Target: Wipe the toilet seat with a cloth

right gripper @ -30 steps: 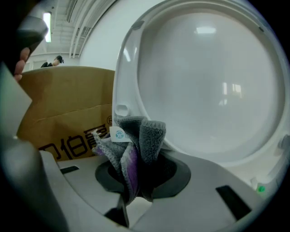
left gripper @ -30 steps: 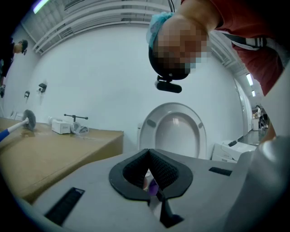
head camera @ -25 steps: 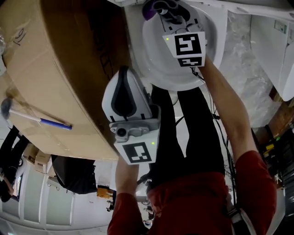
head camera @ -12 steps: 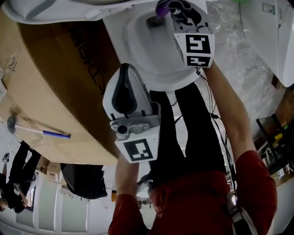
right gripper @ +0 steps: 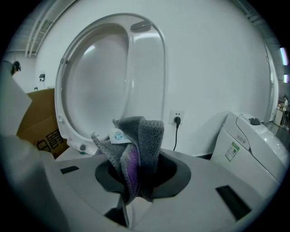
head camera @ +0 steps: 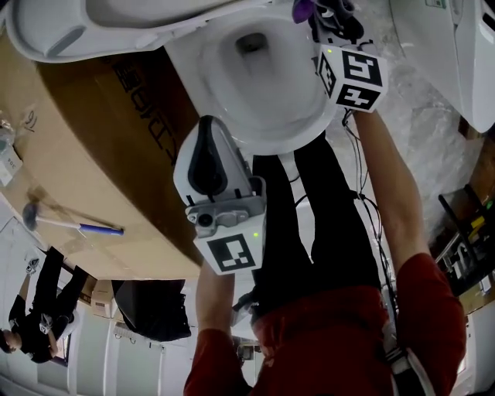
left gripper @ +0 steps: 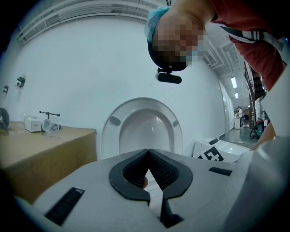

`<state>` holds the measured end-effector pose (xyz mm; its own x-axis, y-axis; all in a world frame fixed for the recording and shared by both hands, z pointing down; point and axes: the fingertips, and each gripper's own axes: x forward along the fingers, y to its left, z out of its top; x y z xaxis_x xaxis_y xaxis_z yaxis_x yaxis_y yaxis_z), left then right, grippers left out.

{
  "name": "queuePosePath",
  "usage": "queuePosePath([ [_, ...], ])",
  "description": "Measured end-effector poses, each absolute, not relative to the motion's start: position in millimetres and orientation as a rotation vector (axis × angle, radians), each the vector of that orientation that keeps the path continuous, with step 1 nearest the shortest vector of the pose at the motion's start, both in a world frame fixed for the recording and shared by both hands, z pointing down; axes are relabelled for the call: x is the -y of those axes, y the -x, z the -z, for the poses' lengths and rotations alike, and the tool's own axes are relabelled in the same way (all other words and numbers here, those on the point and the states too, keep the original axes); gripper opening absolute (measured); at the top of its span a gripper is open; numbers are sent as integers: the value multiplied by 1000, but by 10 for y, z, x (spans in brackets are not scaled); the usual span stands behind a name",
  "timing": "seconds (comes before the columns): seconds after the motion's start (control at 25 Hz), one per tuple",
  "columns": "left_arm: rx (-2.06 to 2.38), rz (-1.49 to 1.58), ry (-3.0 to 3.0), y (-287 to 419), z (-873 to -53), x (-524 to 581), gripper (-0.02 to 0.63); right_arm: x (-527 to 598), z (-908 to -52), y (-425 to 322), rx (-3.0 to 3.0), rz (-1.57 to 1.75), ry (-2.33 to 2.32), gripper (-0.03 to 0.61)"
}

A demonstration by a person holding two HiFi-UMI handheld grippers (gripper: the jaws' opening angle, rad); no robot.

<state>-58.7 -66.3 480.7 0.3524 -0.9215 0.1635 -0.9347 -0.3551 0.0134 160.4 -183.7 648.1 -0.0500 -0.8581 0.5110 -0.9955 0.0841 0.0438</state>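
**Location: Open Test Hall or Workshop, Not a Domestic Bathroom**

The toilet [head camera: 255, 85] stood free on a marbled floor [head camera: 421, 124] in a large, white-walled hall. A big cardboard box [head camera: 100, 155] stood just beside it and carried a hammer-like tool [head camera: 77, 224] and a small clamp-like tool [left gripper: 49, 113]. A second white sanitary unit [right gripper: 253, 136], bearing a printed label, stood near the toilet on the other side. A plug sat in a wall socket [right gripper: 176, 119] behind. Long ceiling fixtures [left gripper: 68, 13] ran overhead. A dark rack [head camera: 464, 247] holding gear stood at one edge, and people in dark clothes [head camera: 46, 294] stood in the background.
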Motion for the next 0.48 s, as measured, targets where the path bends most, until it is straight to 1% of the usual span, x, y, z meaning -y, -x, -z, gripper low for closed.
queuePosePath([
  [0.48, 1712, -126, -2523, 512, -4252, 598, 14, 1886, -5223, -1687, 2035, -289, -1935, 86],
])
